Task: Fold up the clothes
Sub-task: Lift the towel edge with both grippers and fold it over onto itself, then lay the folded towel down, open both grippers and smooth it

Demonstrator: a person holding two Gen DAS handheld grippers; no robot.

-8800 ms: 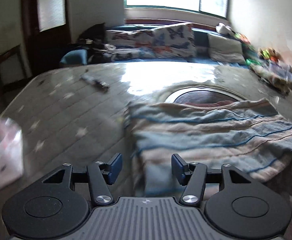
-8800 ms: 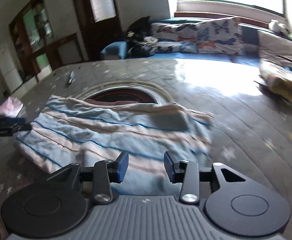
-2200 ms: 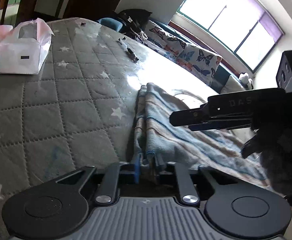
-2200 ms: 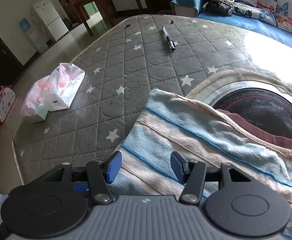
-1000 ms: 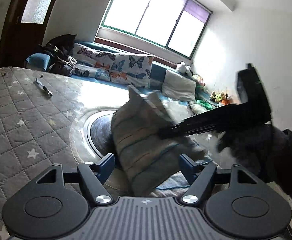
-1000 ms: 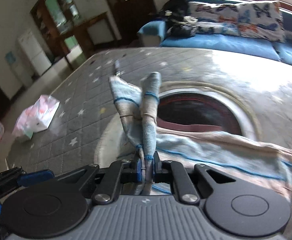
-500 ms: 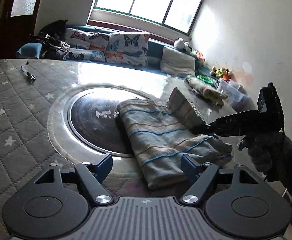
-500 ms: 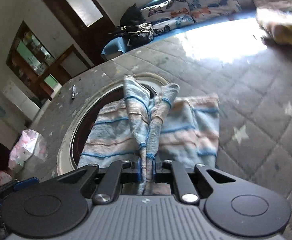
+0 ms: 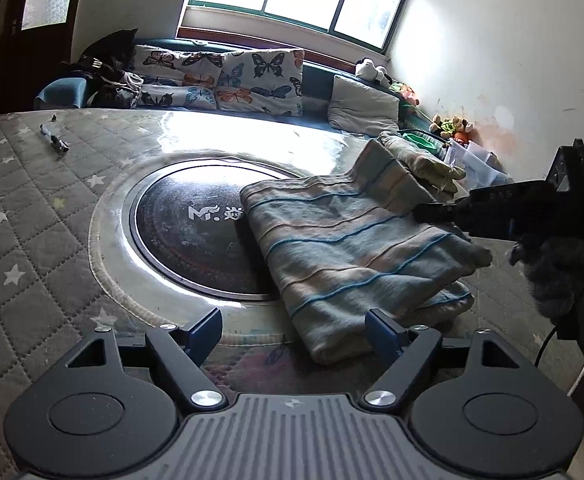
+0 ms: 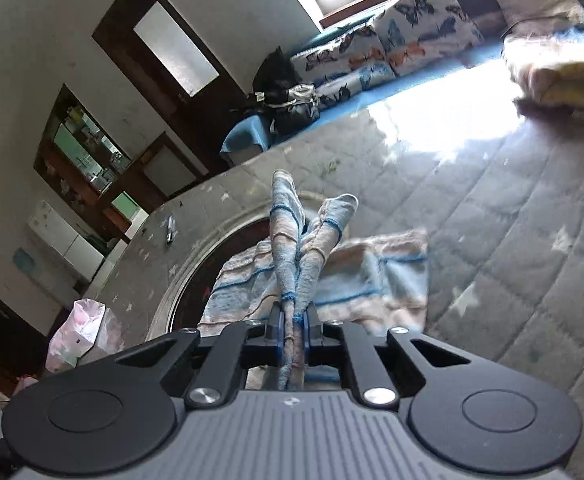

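A blue and beige striped garment (image 9: 351,240) lies folded over on the quilted grey table cover, partly over the round dark glass plate (image 9: 188,232). My left gripper (image 9: 293,330) is open and empty just in front of the garment's near edge. My right gripper (image 10: 293,326) is shut on a bunched edge of the striped garment (image 10: 292,240), which stands up between its fingers. The right gripper also shows in the left wrist view (image 9: 431,212), holding the garment's far right corner lifted off the stack.
A pen (image 9: 54,146) lies at the table's far left. A folded yellowish cloth (image 9: 419,160) sits at the far right. A pink and white tissue pack (image 10: 80,332) is at the table's left edge. A sofa with butterfly cushions (image 9: 220,80) runs behind the table.
My right gripper carried the garment's left edge across to the right, folding it in half, and has lowered it further. My left gripper let go earlier and stays open.
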